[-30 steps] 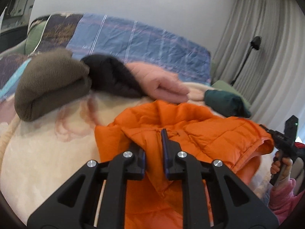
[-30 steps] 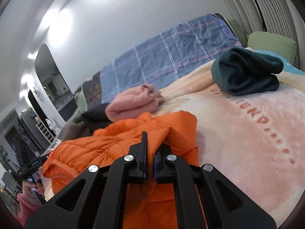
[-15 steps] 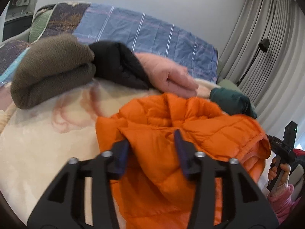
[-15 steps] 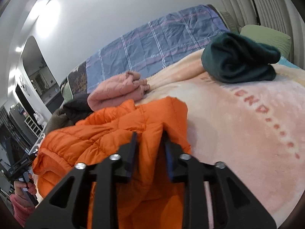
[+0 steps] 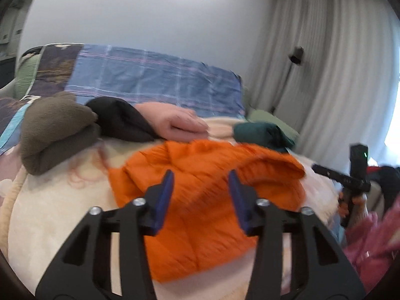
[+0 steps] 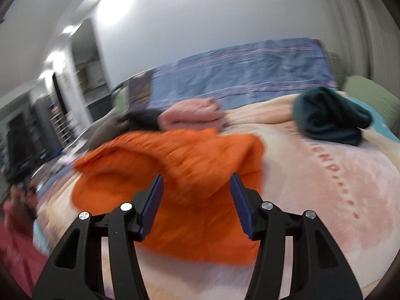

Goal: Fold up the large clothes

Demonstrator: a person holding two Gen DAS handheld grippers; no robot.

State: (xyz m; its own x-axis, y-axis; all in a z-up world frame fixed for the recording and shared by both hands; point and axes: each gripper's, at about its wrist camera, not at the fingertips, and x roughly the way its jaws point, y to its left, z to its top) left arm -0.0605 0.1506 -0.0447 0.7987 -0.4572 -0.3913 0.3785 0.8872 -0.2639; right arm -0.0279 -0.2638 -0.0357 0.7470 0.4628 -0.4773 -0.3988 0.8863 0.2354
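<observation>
Orange jacket (image 5: 200,212), quilted and puffy, a smooth cloth with a faint sheen. Under it the blanket (image 6: 325,200) looks plush and fuzzy, matt cream and pink. Far left, the brown bundle (image 5: 55,135) is nubby fleece, dull. The dark green bundle (image 6: 327,117) on the right is soft and matt too. Both grippers, left (image 5: 201,197) and right (image 6: 196,205), show matt black plastic, ribbed blue pads (image 6: 150,205), shiny metal screws (image 5: 137,201).

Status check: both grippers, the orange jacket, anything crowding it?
Left gripper open, right gripper open, neither holding. Orange puffer jacket lying bunched on the blanket. Pink folded garment sits just behind it.
</observation>
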